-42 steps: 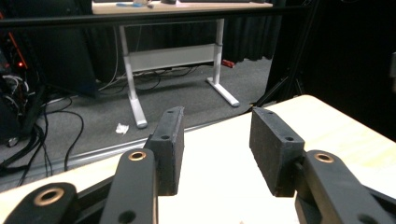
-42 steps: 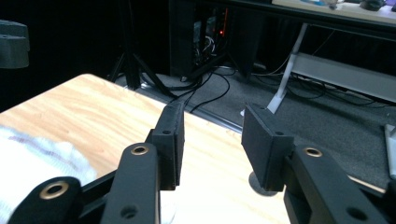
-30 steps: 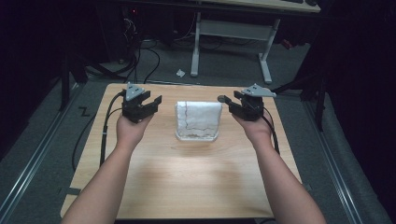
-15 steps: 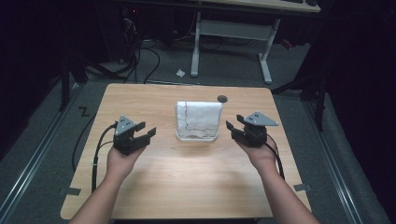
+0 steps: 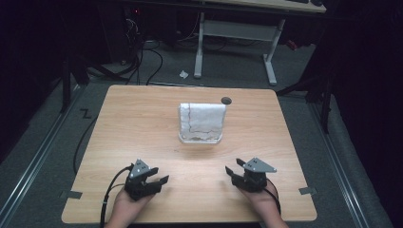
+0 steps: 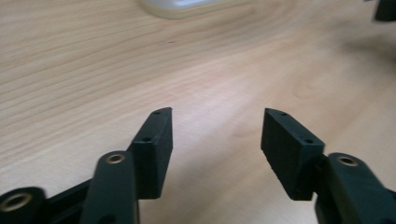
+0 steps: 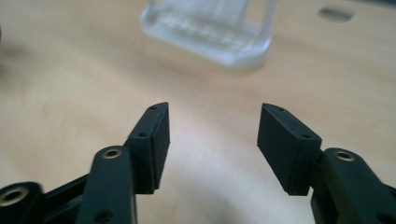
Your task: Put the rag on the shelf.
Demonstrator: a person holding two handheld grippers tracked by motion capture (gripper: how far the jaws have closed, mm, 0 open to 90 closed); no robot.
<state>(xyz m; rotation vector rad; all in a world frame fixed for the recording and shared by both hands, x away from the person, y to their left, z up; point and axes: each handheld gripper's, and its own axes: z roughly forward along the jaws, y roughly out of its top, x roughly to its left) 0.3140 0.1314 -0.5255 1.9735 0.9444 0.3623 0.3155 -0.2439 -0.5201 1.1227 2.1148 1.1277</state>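
A clear plastic container (image 5: pixel 200 137) with a white cloth (image 5: pixel 202 118) draped over it stands upright near the middle of the desk (image 5: pixel 142 118), a little toward the far edge; thin reddish-brown lines run across the cloth. A small dark round spot (image 5: pixel 226 100) lies on the desk just behind the container's right corner, apart from it. Bare wood lies between the container and both tongs, with nothing standing in the way. The left tongs (image 5: pixel 154 181) sit low over the near left part of the desk, well apart from the container, jaws spread with nothing between them; they have just been opening. The right tongs (image 5: pixel 232 171) sit over the near right part, likewise well apart from it, jaws spread wide and empty, and they too have just been opening. A black cable (image 5: pixel 108 194) trails off the left tongs over the near edge. Beyond the desk, cables (image 5: pixel 142 61) lie on the grey floor beside a white table frame (image 5: pixel 235 33), and a scrap of paper (image 5: pixel 183 74) lies near its leg.
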